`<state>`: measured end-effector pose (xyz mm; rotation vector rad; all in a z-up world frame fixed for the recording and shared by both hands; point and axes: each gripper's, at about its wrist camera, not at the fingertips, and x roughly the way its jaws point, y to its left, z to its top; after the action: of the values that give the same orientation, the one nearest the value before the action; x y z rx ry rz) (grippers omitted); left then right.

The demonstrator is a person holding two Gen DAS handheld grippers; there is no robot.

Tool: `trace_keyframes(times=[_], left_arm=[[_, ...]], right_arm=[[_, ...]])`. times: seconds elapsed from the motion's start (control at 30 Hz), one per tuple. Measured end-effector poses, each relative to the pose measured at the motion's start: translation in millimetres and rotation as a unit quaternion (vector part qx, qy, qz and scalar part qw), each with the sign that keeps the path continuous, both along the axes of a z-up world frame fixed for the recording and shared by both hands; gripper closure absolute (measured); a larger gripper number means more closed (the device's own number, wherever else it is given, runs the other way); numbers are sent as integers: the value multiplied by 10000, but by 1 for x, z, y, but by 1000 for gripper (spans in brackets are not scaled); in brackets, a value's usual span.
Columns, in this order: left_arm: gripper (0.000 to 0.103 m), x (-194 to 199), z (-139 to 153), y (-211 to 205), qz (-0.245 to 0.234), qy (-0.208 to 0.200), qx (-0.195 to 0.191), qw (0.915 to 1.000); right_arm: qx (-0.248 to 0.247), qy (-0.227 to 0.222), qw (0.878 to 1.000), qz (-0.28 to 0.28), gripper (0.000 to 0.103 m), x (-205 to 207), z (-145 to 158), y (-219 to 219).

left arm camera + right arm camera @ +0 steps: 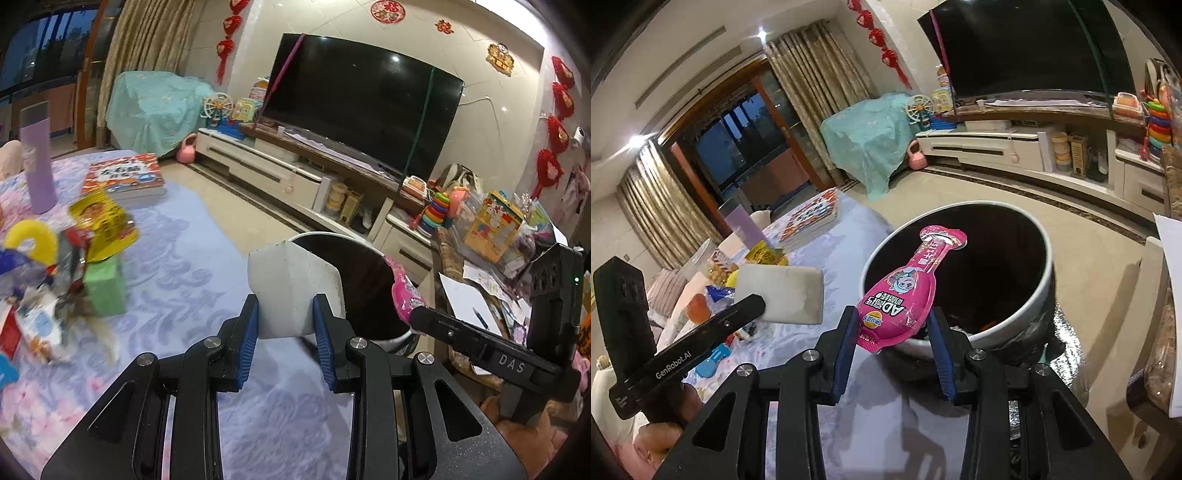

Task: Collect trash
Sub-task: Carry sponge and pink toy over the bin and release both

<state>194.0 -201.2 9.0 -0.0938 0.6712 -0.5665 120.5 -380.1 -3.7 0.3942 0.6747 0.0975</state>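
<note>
Pink printed pouch [905, 295] sits pinched in the right gripper [892, 330] over the bin [1015, 317]; only the left wrist view shows the left gripper [286, 325] clamping a white pad [291, 291].

Screen: large black curved television [364, 99], dark, on a long white low cabinet [258, 168] against the tiled wall.
Wall: red knotted hanging ornaments [557, 133] right of the screen.
Corner: turquoise cloth draped over a bulky item [155, 107], beside beige patterned curtains [147, 40].
Floor: pink kettlebell-shaped toy [186, 149] near the cabinet's end.
Surface: floral lilac cloth [192, 258]; on it a tall lilac cylindrical bottle [37, 158] and a stack of red-covered picture books [125, 177], apart.
Cabinet, right end: rainbow ring-stacking toy [437, 210].
</note>
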Motion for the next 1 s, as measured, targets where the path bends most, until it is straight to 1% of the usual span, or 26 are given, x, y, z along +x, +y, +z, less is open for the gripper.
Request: trace_keyframes(times=[0.37, 0.7, 0.77, 0.93, 0.97, 1.0], left_arm=[[75, 26, -1, -44, -204, 4, 170, 9996], [75, 41, -14, -65, -309, 138, 315, 9989], [74, 44, -16, -68, -315, 181, 343, 9988], [67, 50, -23, -73, -410, 380, 402, 9976], [66, 49, -23, -73, -397, 371, 416, 9977], [66, 49, -23, -73, -392, 356, 425, 9977]], right_arm=[[-24, 112, 9999, -127, 64, 19, -5, -30], [-36, 191, 9997, -143, 64, 28, -6, -41], [-49, 205, 9997, -136, 65, 29, -6, -41], [-54, 276, 9995, -141, 65, 34, -9, -43], [-36, 282, 9995, -132, 62, 38, -9, -46], [-28, 278, 9995, -152, 62, 37, -9, -47]])
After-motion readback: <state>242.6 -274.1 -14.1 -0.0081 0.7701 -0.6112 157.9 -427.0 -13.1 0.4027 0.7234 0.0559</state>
